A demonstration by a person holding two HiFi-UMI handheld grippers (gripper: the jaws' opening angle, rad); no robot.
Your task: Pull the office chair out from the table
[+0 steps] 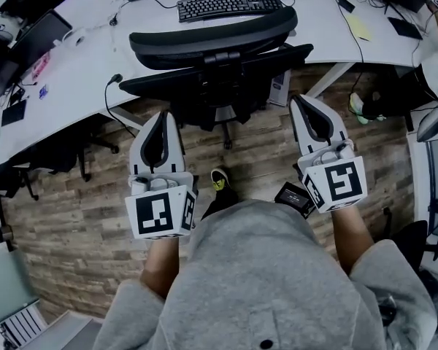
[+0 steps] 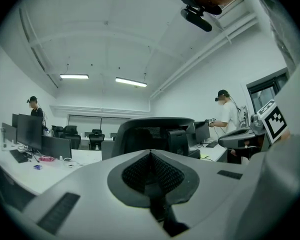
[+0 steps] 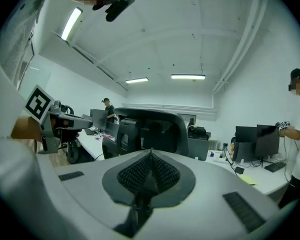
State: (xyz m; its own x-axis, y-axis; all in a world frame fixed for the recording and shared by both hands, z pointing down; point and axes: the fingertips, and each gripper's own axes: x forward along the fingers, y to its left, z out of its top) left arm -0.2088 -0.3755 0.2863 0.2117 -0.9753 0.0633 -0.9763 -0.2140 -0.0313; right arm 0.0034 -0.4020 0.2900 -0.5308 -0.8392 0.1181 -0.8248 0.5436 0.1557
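Office chair [image 1: 215, 46] sits pushed in at the white tabletop [image 1: 102, 49], backrest towards the person, with a black keyboard [image 1: 230, 6] just beyond it and a cable [image 1: 109, 93] hanging at its left. The left hand-held gripper [image 1: 163, 117] and right hand-held gripper [image 1: 301, 99] hang short of the chair on either side. Both have their jaws closed together on nothing, and a shoe [image 1: 219, 179] rests on the wooden floor [image 1: 80, 224] between them.

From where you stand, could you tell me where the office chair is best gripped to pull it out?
Probably the office chair by its backrest's top rim, approached from the person's side: the back faces both grippers, while the seat points toward the table. The left gripper and right gripper are shut, so they would need opening first.
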